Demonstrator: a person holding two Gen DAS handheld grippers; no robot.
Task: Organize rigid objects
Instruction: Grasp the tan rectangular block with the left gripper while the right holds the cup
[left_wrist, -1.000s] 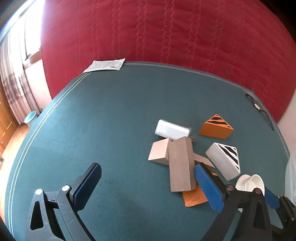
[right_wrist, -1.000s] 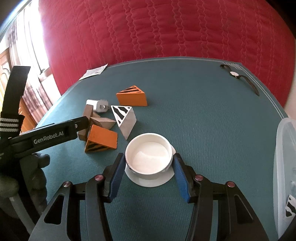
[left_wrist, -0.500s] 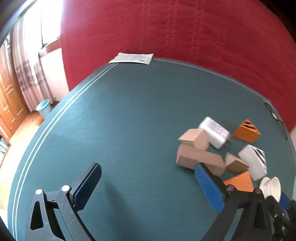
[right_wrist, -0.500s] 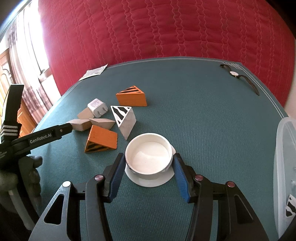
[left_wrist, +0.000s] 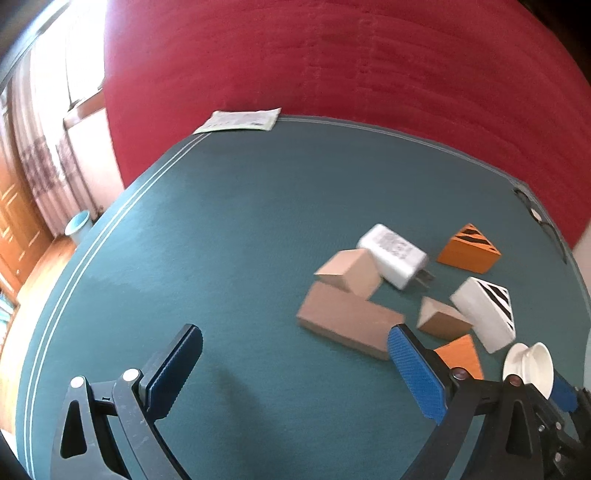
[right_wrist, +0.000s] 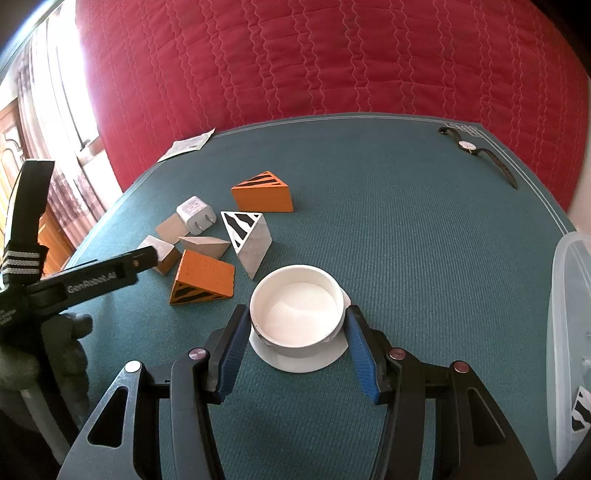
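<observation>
The right claw (right_wrist: 295, 328) is closed around a white round ceramic bowl (right_wrist: 295, 308), its blue pads pressed to the bowl's sides; the bowl sits on a flat white disc (right_wrist: 299, 360) on the green felt counter (right_wrist: 406, 221), near the front edge. The left claw (left_wrist: 291, 369) hangs wide open over bare felt, holding nothing, with its right pad just in front of a long tan wooden block (left_wrist: 347, 325). The other loose pieces lie in a cluster left of the bowl: a white wall charger (right_wrist: 195, 216), a white wedge with black stripes (right_wrist: 249, 236), an orange striped wedge (right_wrist: 201, 278) touching it at the front, and a second orange striped wedge (right_wrist: 262, 192) farther back. A clear plastic bin (right_wrist: 569, 332) stands at the right edge and looks like the likely destination. The main risk, as I judge it, is the grip on the bowl: the pads meet a smooth curved wall, so a tilt during lifting could let it slip or rotate out. The disc beneath may be loose and could be dragged or left behind. The left claw, being so near the tan block, could knock the cluster if it swings right. A black-strapped wristwatch (right_wrist: 476, 151) lies well apart at the far corner.
</observation>
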